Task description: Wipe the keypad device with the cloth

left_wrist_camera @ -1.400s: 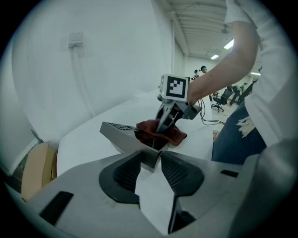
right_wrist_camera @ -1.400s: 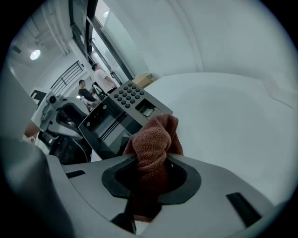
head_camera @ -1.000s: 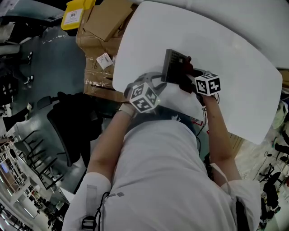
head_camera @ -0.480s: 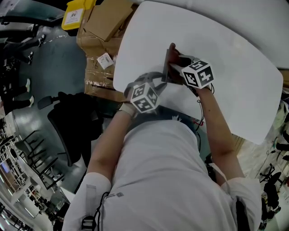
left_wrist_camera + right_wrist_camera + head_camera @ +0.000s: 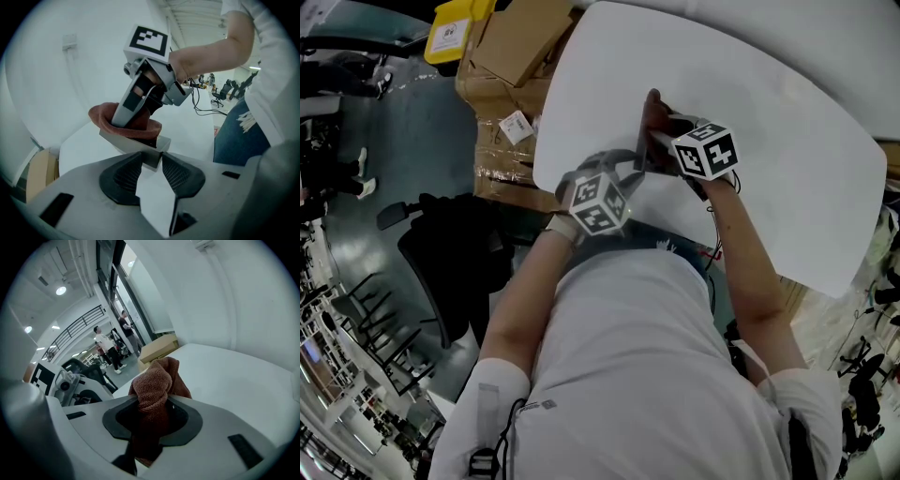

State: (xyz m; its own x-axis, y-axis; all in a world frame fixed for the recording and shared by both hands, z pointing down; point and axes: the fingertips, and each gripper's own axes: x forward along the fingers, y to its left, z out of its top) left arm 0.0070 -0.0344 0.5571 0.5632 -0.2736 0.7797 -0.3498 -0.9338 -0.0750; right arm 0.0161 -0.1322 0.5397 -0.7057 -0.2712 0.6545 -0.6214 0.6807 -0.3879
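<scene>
My left tongs [image 5: 152, 158] grip a corner of the keypad [image 5: 125, 142], holding it tilted over the bench [image 5: 787, 141] near its near edge. My right tongs [image 5: 152, 405] are clamped on the cloth [image 5: 155, 380], bunched against the keypad's upper face. Boxes [image 5: 525, 42] sit on the floor [image 5: 403, 141] off the bench's left edge, closed, contents hidden.

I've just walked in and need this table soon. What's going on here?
A person is cleaning a keypad device at the white table, with a hand-held tool in each hand. The left tool grips a corner of the device and holds it tilted up. The right tool is clamped on a brown cloth and presses it against the device's face. It looks mid-wipe.
</scene>
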